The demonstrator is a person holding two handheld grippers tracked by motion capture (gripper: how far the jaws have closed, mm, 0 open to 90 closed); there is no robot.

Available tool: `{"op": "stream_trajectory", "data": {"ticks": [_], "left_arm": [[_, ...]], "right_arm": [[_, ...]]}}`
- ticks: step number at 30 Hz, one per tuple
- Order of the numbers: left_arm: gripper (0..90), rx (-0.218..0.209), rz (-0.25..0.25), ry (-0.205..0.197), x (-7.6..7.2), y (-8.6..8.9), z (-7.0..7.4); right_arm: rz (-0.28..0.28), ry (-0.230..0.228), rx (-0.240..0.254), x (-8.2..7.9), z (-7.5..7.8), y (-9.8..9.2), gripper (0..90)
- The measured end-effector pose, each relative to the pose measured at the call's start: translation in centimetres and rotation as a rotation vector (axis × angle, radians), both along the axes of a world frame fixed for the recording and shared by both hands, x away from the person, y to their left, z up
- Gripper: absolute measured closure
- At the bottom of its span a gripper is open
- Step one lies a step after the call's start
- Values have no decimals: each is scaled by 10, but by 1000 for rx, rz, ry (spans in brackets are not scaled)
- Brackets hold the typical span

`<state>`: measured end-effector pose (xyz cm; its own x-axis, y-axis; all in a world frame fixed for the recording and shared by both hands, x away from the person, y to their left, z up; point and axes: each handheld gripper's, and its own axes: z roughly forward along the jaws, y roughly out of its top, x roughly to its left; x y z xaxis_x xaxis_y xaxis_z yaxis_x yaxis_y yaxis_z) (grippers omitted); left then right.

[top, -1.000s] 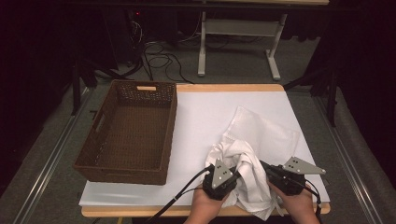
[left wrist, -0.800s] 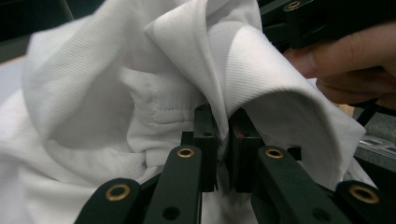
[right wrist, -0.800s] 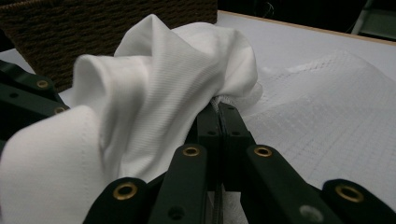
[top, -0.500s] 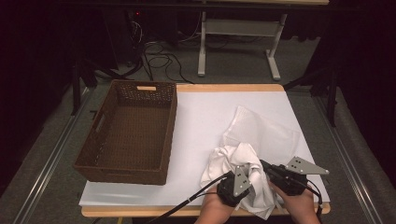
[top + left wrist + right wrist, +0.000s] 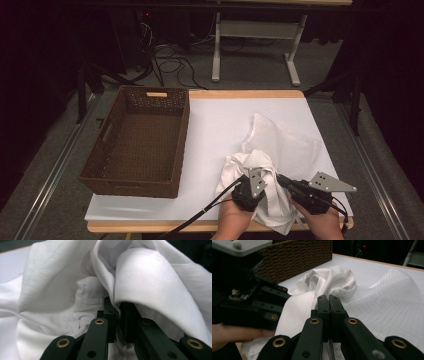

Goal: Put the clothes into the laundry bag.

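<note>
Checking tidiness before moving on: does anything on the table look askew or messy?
The white cloth lies crumpled near the table's front edge, one corner hanging over it, pinched by the left gripper and right gripper. The basket sits square.

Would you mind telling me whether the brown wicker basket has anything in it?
Empty: in the high view the basket shows bare woven floor, while the white cloth lies bunched outside it on the table.

Open white table (image 5: 220, 125) between wicker basket (image 5: 137, 140) (left) and crumpled cloth (image 5: 265, 165)
</note>
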<state>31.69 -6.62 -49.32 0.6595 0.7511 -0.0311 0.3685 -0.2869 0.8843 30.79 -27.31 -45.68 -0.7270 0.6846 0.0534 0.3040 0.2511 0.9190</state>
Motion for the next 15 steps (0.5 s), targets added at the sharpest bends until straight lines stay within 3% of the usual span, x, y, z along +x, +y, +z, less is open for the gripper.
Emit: {"op": "stream_trajectory", "data": {"ticks": [8,15], "left_arm": [[838,-49,81,6,5,3,1],[837,-93,147,-58,0,7,6]], "right_arm": [[0,3,-2,-2,0,-1,900],[1,-2,3,-3,0,-1,900]]}}
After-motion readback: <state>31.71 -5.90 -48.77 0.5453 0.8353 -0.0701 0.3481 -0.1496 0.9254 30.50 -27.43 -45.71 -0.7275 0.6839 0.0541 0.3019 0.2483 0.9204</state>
